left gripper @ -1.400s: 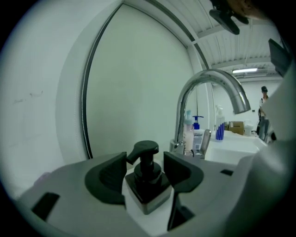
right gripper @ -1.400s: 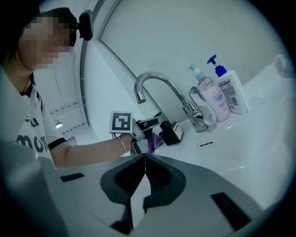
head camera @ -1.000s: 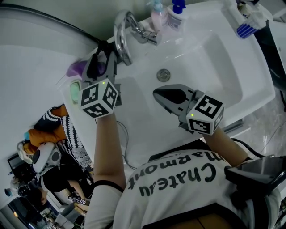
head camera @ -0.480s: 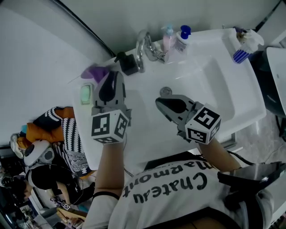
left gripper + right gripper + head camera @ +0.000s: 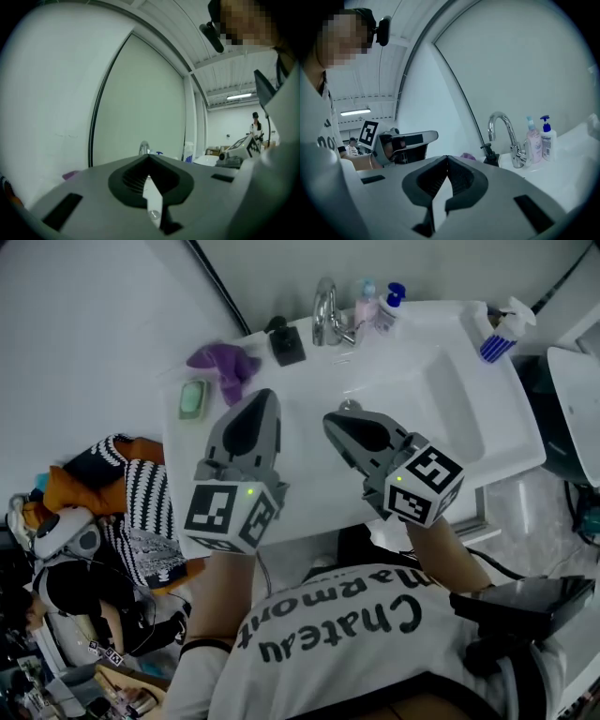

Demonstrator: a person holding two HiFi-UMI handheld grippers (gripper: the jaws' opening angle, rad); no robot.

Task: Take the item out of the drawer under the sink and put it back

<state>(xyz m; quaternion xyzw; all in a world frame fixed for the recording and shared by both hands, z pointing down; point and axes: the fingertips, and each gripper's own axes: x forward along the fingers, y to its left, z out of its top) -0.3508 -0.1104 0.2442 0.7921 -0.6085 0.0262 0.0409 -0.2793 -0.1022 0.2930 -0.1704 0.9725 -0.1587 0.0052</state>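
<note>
White sink (image 5: 441, 399) below both grippers. Left gripper (image 5: 263, 397): jaws just closed, together, nothing between. Right gripper (image 5: 331, 424): together too, empty. Drawer and item not in view; probably either nothing begun or all finished, impossible to say which.

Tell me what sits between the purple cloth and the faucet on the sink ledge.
A small black object stands between the purple cloth and the faucet; the head view shows it best.
</note>
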